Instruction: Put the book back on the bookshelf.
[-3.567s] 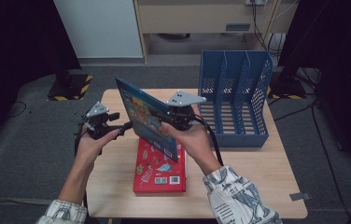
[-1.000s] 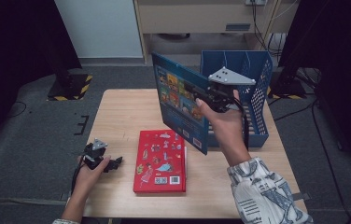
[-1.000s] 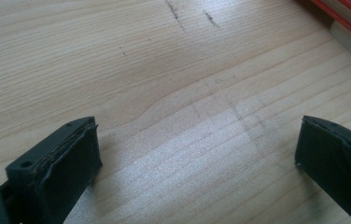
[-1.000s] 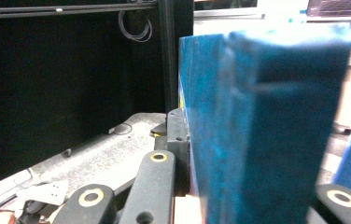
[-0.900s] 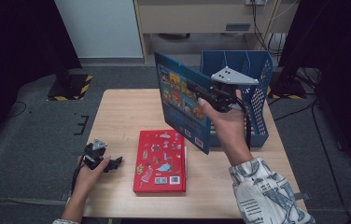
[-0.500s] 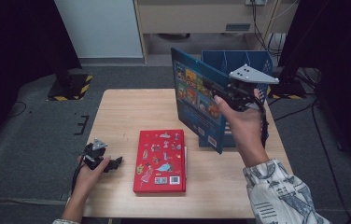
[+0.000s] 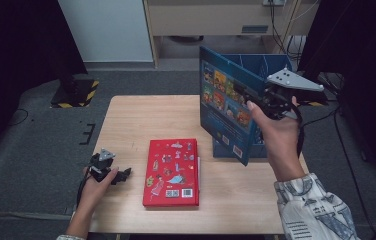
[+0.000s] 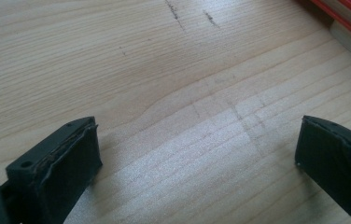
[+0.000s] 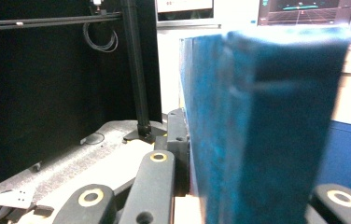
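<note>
The right gripper (image 7: 263, 102) is clamped on a blue book (image 7: 226, 107), holding it upright and off the table (image 7: 136, 120), above the right edge toward the far right corner. The book's picture-covered face turns toward the left side of the table, and its lower corner hangs just in front of the blue file rack (image 7: 271, 65) that stands at that far right corner. In the right gripper view the book (image 9: 262, 126) rises edge-on between the black jaws, its blue cover blurred and close to the lens, with the jaws pressed against both of its sides. The person's right hand (image 7: 276, 135) wraps the gripper from below, and a patterned sleeve (image 7: 316, 210) comes in from the bottom right. A red book (image 7: 172, 172) lies flat near the middle of the near edge, face up, well apart from the blue one. The left gripper (image 7: 118, 175) rests low on the table near the near left corner, just left of the red book and not touching it. In the left gripper view its jaws stand wide apart over bare wood (image 8: 187, 116), nothing between them, with the red book's edge (image 8: 346, 14) at the top right corner.
</note>
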Demonstrator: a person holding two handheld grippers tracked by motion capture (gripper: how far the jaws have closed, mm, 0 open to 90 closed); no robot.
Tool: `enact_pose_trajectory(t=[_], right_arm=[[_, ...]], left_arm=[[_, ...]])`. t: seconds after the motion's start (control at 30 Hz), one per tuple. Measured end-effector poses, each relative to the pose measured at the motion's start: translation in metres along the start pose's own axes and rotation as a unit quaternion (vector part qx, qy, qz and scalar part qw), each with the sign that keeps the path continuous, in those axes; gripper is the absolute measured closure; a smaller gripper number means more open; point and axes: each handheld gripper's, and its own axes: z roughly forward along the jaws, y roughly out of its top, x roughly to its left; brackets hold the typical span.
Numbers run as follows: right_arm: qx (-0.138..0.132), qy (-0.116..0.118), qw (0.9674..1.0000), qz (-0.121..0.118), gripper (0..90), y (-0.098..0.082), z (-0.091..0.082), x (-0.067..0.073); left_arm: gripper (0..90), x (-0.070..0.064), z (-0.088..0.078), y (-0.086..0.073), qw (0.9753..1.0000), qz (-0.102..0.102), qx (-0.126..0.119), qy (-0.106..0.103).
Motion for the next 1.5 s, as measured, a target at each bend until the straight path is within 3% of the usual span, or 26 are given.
enact_pose_trajectory(t=[0.5,0.7,1.13,1.5], right_arm=[[-0.004,-0.035,0.9994,0.007,82.2,0.005,-0.019,-0.022],[0.008,-0.055,0.9985,-0.001,82.0,0.004,-0.012,-0.030],[0.003,-0.099,0.9950,0.014,82.1,-0.007,0.015,-0.045],[0.010,-0.117,0.9930,0.015,82.0,-0.004,0.035,-0.049]], left_arm=[[0.0,0.000,0.000,0.000,1.0000,0.000,0.000,0.000],[0.0,0.000,0.000,0.000,1.0000,0.000,0.000,0.000],[0.0,0.000,0.000,0.000,1.0000,-0.001,-0.001,0.000],[0.0,-0.001,0.001,0.001,1.0000,0.000,0.000,0.000]])
